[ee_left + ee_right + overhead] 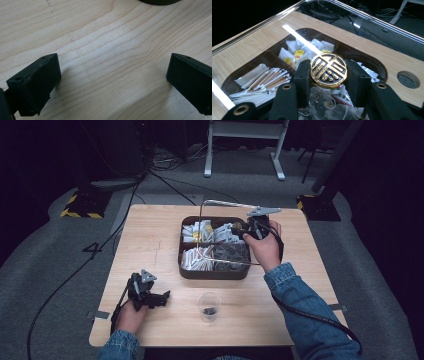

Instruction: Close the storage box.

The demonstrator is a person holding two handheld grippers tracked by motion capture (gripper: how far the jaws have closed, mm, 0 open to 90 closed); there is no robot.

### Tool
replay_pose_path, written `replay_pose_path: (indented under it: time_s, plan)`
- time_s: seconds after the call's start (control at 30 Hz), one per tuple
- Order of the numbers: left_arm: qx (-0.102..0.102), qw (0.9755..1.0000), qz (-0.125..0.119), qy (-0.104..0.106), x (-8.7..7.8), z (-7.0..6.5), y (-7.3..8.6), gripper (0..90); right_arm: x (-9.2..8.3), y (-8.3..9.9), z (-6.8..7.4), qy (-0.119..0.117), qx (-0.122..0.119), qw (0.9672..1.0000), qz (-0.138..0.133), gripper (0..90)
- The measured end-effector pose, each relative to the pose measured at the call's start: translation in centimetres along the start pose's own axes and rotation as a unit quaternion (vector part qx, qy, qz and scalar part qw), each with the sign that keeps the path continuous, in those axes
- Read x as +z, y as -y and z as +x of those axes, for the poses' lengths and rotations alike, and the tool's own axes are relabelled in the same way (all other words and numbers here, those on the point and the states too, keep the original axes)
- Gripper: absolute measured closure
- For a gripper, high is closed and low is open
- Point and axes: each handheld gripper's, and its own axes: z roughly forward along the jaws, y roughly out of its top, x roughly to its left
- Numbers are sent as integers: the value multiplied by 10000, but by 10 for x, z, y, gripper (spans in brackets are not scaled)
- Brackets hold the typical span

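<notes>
**Claw has the gold knob: lid lifted, box open**

Right claw [328, 72] is clamped on a round gold-and-black knob [328, 70], one jaw on either side of it, as I see it in the right gripper view. I take that knob to be the handle of a clear lid [225, 232], whose shiny edge crosses the high view above the dark divided box [215, 272]. The lid looks raised and tilted over the box rather than seated, though I cannot tell whether any edge of it touches the rim.

Through the clear panel I can see the compartments: white paper sachets [259, 80] on one side, packets with yellow tags [298, 53] farther back, and crinkled clear-wrapped pieces close under the jaws. Nothing from the box is in either claw.

Left claw [159, 298] rests low on the table [150, 235] near its front left part, well apart from the box. Its jaws stand wide apart with only bare wood grain between them.

A clear plastic cup [209, 306] stands on the table just in front of the box, with something small and dark at its bottom.

My reading: the lid grip is done and the opening is under way or nearly finished. What seems left is setting the lid aside, then bringing the free left claw in to pick an item, likely for the cup.
</notes>
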Motion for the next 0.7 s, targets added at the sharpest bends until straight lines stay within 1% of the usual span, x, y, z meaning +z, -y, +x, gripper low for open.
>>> replay_pose_path:
  time_s: [0.03, 0.1, 0.13, 0.23, 0.43, 0.57, 0.7]
  plan:
    - [-15, 10000, -6, 13, 0, 0, 0, 0, 2, 0, 1, -8, -11, 10000, 3, 586]
    - [38, 10000, 7, 24, 1, 2, -1, 0, 6, 0, 3, -36, 21, 10000, 14, 586]
    - [3, 10000, -7, 19, 1, 2, -1, 0, 7, 1, 3, -34, 34, 10000, -13, 586]
    - [-3, 10000, -4, 21, 2, 3, -2, 0, 13, 3, 4, -52, 81, 10000, 4, 586]
    - [14, 10000, 7, 3, 2, 3, -2, 0, 28, 4, 10, -105, -1, 9999, 129, 586]
    - [-3, 10000, 8, 18, 2, 3, -2, 0, 37, 7, 14, -157, 37, 9998, 137, 586]
    - [-3, 10000, 8, 18, 2, 3, -2, 0, 46, 10, 19, -231, 1, 9995, 214, 586]
